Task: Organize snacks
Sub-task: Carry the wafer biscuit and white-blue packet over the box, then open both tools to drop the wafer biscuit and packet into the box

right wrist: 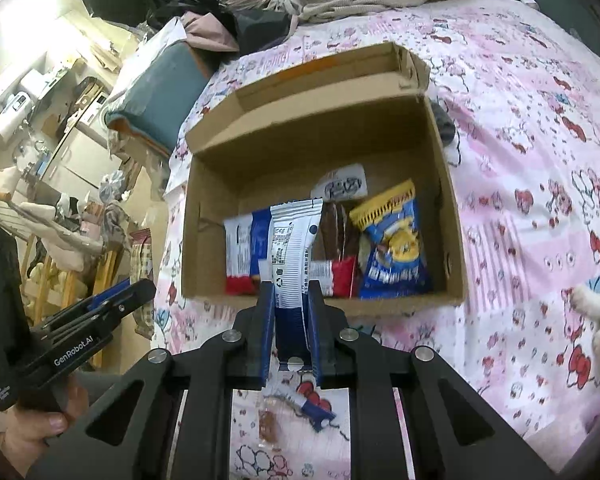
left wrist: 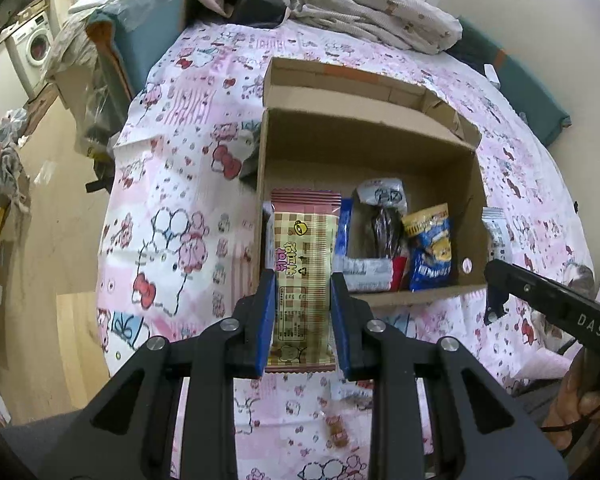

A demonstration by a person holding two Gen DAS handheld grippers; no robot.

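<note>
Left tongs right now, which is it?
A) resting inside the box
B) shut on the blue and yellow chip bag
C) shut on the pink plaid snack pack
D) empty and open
C: in the left wrist view the left tongs clamp the pink plaid pack between their blue pads, in front of the box; the chip bag lies inside it.
</note>
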